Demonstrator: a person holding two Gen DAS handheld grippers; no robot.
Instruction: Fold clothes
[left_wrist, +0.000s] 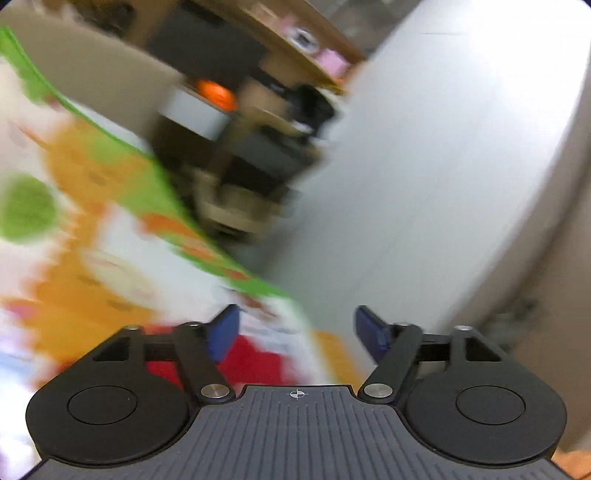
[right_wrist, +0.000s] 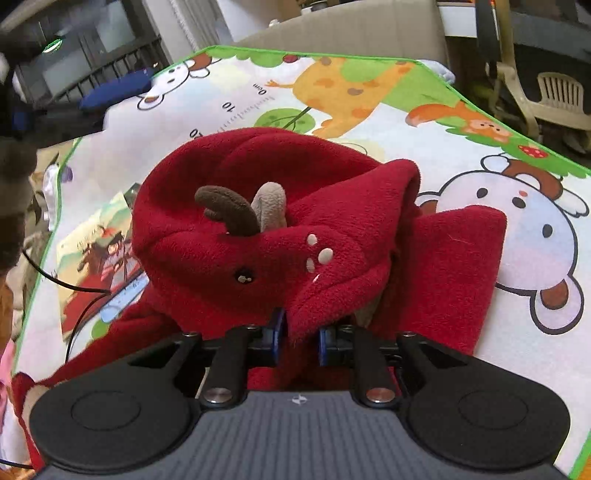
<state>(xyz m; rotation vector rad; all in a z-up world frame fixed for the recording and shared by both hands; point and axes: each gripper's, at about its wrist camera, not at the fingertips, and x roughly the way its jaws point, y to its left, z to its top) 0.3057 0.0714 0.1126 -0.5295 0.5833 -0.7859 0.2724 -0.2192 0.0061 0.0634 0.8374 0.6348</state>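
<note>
A red fleece hooded garment (right_wrist: 295, 229) with a brown antler and a tan ear on its hood lies on a cartoon animal play mat (right_wrist: 480, 184). My right gripper (right_wrist: 300, 341) is shut on the hood's front edge, the red fleece pinched between its blue pads. The left wrist view is blurred by motion. There my left gripper (left_wrist: 295, 332) is open, blue fingers (left_wrist: 223, 332) wide apart with nothing between them, held above the mat's edge (left_wrist: 147, 155). A patch of the red garment (left_wrist: 255, 358) shows just under its left finger.
The mat has a green border (right_wrist: 332, 53). A black cable (right_wrist: 70, 284) crosses its left side. Plastic chairs (right_wrist: 554, 96) stand at the far right. Blurred wooden shelves with boxes (left_wrist: 251, 122) and a pale floor (left_wrist: 424, 166) lie beyond the mat in the left wrist view.
</note>
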